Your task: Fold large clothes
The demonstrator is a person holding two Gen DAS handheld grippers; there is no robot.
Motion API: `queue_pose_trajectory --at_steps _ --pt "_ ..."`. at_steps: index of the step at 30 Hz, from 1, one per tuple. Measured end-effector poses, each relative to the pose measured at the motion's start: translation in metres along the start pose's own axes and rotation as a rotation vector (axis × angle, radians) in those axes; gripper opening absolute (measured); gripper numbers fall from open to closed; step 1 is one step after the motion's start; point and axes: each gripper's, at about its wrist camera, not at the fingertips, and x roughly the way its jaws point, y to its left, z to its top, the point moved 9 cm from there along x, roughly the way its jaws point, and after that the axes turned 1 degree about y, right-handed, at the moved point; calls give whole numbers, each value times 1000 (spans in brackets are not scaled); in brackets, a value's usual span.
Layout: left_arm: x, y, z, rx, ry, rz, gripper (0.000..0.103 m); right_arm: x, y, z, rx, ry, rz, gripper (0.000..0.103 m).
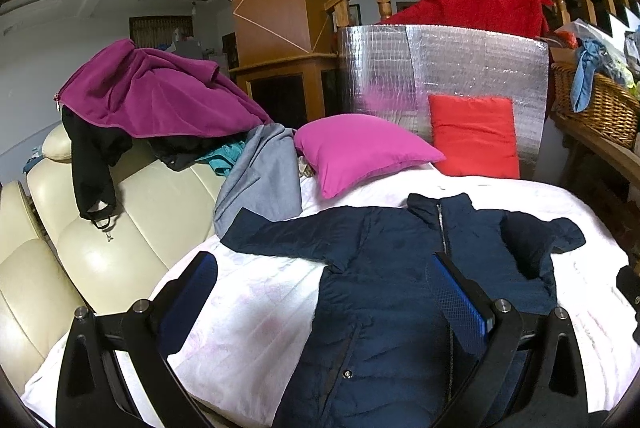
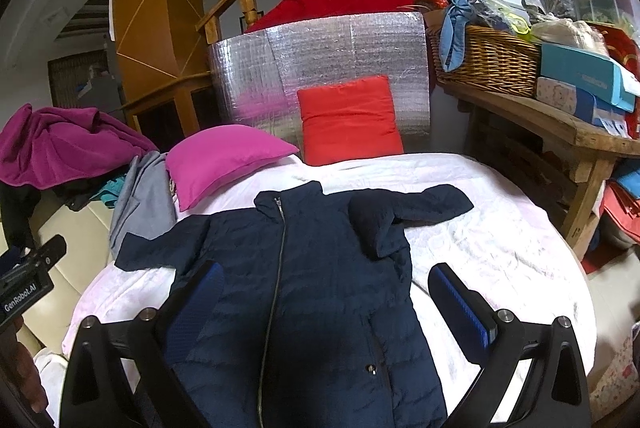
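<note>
Jacket (image 2: 304,292): we have it spread front-up and zipped on the white sheet (image 2: 500,228), collar at 12 o'clock; one sleeve already lies doubled over the chest, the other stretches toward 10 o'clock
Left gripper (image 1: 324,288): released, hovering, grasping nothing
Right gripper (image 2: 324,292): released, straddling the hem, empty

- navy jacket (image 1: 384,308): hem runs off the bottom edge in both wrist views, lower body not visible
- its right sleeve (image 2: 384,224) folds back over itself, cuff hidden
- black garment (image 1: 94,164) mostly buried under the magenta fleece (image 1: 160,96) (type unclear)
- teal item (image 1: 222,158) in that pile: only a sliver shows
- wicker basket (image 2: 492,64) contents too jumbled to tell apart
</note>
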Motion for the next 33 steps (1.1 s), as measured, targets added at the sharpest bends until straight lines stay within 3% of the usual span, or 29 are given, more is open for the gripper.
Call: queue_pose_trajectory --at_steps 5,9,12,14,18,22,28,31,33 --pt "43 -13 -11 10 63 -4 103 37 -14 6 19 21 19 103" --pt "123 -46 -54 30 248 -80 103 94 -48 11 86 55 122 103" --pt "187 -74 -97 67 409 -100 103 158 -92 3 220 141 184 103" --pt "214 -86 -113 69 456 -91 103 205 -131 -10 338 215 213 103" --pt "254 -111 -127 75 500 -97 103 282 -203 -19 580 257 227 103" --pt "281 -128 -137 116 542 -85 103 337 -249 -29 765 260 255 103" --pt "293 -137 -157 145 578 -87 103 394 -269 -31 920 283 327 94" --pt "294 -138 -160 136 580 -103 103 415 -275 -51 952 323 295 91" --pt "293 -136 -162 111 583 -121 103 431 -275 -58 980 335 284 76"
